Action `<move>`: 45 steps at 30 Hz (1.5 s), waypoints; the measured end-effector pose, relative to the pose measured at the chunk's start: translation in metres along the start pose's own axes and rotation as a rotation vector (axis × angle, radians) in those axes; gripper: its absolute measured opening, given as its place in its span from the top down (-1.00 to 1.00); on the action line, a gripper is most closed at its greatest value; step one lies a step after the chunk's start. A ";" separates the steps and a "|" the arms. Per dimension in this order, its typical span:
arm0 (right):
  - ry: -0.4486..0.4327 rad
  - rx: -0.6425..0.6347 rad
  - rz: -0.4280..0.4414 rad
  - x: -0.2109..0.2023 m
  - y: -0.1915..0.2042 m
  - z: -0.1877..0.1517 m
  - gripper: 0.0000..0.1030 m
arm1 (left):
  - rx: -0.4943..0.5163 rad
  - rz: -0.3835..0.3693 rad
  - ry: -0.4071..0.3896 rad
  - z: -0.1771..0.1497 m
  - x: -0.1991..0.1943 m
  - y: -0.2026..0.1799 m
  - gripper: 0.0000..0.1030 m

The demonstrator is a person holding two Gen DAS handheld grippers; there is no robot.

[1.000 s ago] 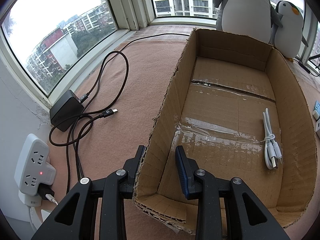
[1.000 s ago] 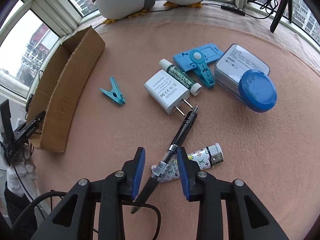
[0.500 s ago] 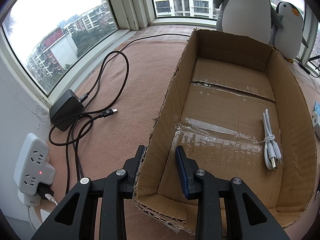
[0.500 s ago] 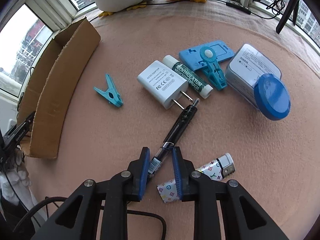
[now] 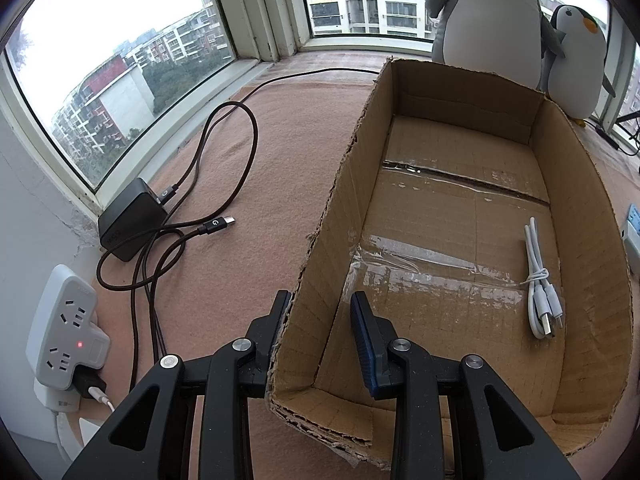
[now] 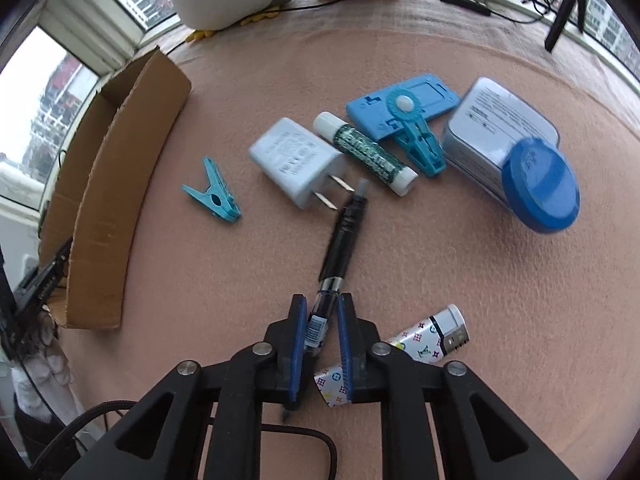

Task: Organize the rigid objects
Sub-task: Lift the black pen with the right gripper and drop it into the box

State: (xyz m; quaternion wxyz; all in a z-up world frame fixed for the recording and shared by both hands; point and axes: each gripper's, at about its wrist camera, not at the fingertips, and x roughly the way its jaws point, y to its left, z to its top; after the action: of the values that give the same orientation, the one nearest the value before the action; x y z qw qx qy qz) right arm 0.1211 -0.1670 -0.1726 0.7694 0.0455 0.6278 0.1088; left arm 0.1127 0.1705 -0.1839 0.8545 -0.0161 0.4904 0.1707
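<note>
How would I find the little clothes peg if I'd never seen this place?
Start at the cardboard box on the pink blanket. Just to its right, before the white charger plug, lies the small teal clothes peg. It sits alone, unlike the other teal clip resting on the blue plastic stand.

Right gripper [image 6: 322, 330] closed on black pen [image 6: 344, 232], its jaws just finished closing. Patterned lighter [image 6: 420, 350] lying just beside. White charger [image 6: 296, 160], teal clip [image 6: 212, 194] and cardboard box [image 6: 120, 184] farther on pink cloth [image 6: 480, 260].
</note>
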 end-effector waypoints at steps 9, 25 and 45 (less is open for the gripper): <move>-0.043 0.123 0.126 -0.014 -0.024 -0.013 0.80 | 0.000 -0.001 0.000 0.001 0.000 -0.001 0.36; -0.227 -0.100 0.163 -0.072 0.062 0.018 0.80 | -0.004 -0.002 0.000 0.000 0.001 0.000 0.37; -0.085 -0.194 0.363 -0.007 0.187 0.064 0.80 | -0.009 0.000 0.000 -0.001 0.001 0.001 0.36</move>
State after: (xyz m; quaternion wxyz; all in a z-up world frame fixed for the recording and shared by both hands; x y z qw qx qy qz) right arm 0.1618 0.0180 -0.1139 0.7635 0.0881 0.5630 0.3039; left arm 0.1122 0.1716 -0.1852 0.8545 -0.0200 0.4894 0.1731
